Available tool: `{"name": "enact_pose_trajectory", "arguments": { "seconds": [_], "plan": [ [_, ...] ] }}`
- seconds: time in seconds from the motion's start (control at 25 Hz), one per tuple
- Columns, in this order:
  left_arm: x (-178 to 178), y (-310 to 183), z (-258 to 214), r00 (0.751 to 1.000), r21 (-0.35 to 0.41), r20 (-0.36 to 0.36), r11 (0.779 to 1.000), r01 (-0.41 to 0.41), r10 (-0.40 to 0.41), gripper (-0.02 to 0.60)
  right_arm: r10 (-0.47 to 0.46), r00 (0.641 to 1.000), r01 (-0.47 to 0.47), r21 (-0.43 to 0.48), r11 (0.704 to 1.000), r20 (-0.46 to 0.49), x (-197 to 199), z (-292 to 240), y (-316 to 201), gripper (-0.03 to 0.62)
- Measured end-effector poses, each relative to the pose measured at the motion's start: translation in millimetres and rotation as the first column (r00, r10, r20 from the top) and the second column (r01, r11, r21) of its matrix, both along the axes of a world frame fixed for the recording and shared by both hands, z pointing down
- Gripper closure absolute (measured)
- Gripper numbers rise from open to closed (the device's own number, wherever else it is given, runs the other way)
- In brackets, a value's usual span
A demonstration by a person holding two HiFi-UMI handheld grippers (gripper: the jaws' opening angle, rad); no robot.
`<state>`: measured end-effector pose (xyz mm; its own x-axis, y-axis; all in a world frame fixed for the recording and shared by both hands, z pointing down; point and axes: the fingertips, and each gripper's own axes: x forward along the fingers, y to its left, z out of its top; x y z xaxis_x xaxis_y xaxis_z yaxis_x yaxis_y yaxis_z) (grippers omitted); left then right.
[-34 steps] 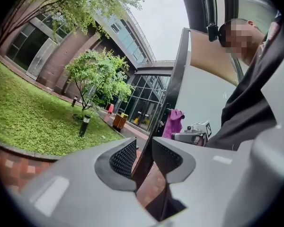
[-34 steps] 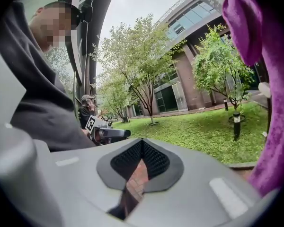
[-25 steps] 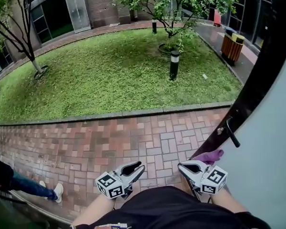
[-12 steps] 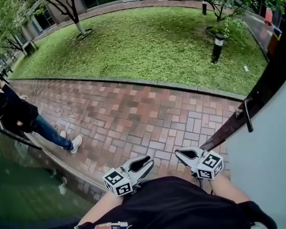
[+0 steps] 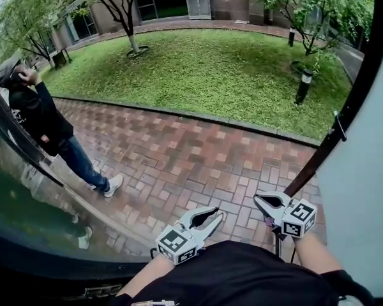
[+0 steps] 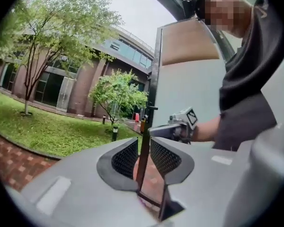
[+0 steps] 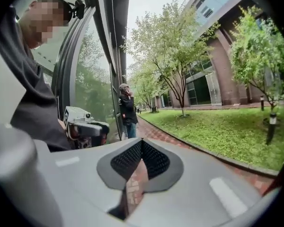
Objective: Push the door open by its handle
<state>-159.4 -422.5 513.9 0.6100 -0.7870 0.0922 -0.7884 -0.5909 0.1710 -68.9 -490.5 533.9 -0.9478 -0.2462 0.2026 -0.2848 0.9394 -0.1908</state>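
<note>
The door (image 5: pixel 364 171) stands swung outward at the right, a pale panel with a dark edge. Its slim dark handle (image 5: pixel 337 127) juts from that edge, well above and beyond both grippers. In the left gripper view the door (image 6: pixel 184 98) and handle (image 6: pixel 151 109) lie straight ahead, at a distance. My left gripper (image 5: pixel 212 214) (image 6: pixel 143 143) hangs low by my body, jaws a little apart with nothing between them. My right gripper (image 5: pixel 263 201) (image 7: pixel 141 143) is shut and empty, close to the door's lower edge but not touching it.
A red brick path (image 5: pixel 179 158) runs past the doorway, with a lawn (image 5: pixel 210 75) and a black bollard lamp (image 5: pixel 302 85) beyond. A person in dark clothes (image 5: pixel 45 123) (image 7: pixel 128 109) stands on the path by the glass wall (image 5: pixel 13 203) at the left.
The head view has swung left, bringing the standing person and the glass wall into view. The door handle now sits higher and further right in the view. Both grippers stay low and empty.
</note>
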Motion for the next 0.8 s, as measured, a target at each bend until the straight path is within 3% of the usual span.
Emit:
{"name": "enact_pose_trajectory", "arguments": {
  "seconds": [0.08,0.12,0.2,0.28,0.44,0.6,0.72,0.8],
  "plan": [
    [30,11,9,1.000,-0.016,0.030,1.000,-0.007,0.007,0.555,0.031,1.000,-0.031,-0.002,1.000,0.003,-3,-10,44,0.594],
    [57,23,15,0.994,-0.042,0.077,0.997,-0.071,0.074,0.555,0.030,1.000,-0.030,-0.004,1.000,-0.001,-5,-17,70,0.594],
    [109,72,25,0.957,-0.103,0.150,0.967,-0.233,0.247,0.555,0.003,1.000,-0.003,-0.002,1.000,-0.007,-9,-31,132,0.594],
    [124,124,31,0.937,-0.123,0.150,0.946,-0.300,0.317,0.555,0.005,1.000,-0.005,0.006,1.000,-0.001,-3,-43,188,0.594],
    [90,158,4,0.973,-0.090,0.054,0.972,-0.218,0.224,0.555,0.131,0.991,-0.132,0.056,0.990,0.020,41,-66,232,0.594],
    [68,200,-10,0.987,-0.077,0.061,0.986,-0.145,0.150,0.555,0.194,0.980,-0.197,0.093,0.976,0.041,92,-72,280,0.594],
    [71,243,6,0.989,-0.093,0.105,0.991,-0.093,0.103,0.555,0.212,0.976,-0.215,0.087,0.973,0.049,125,-57,320,0.594],
    [82,273,21,0.993,-0.128,0.097,0.990,-0.058,0.071,0.555,0.220,0.974,-0.222,0.052,0.974,0.054,149,-46,349,0.594]
  ]
}}
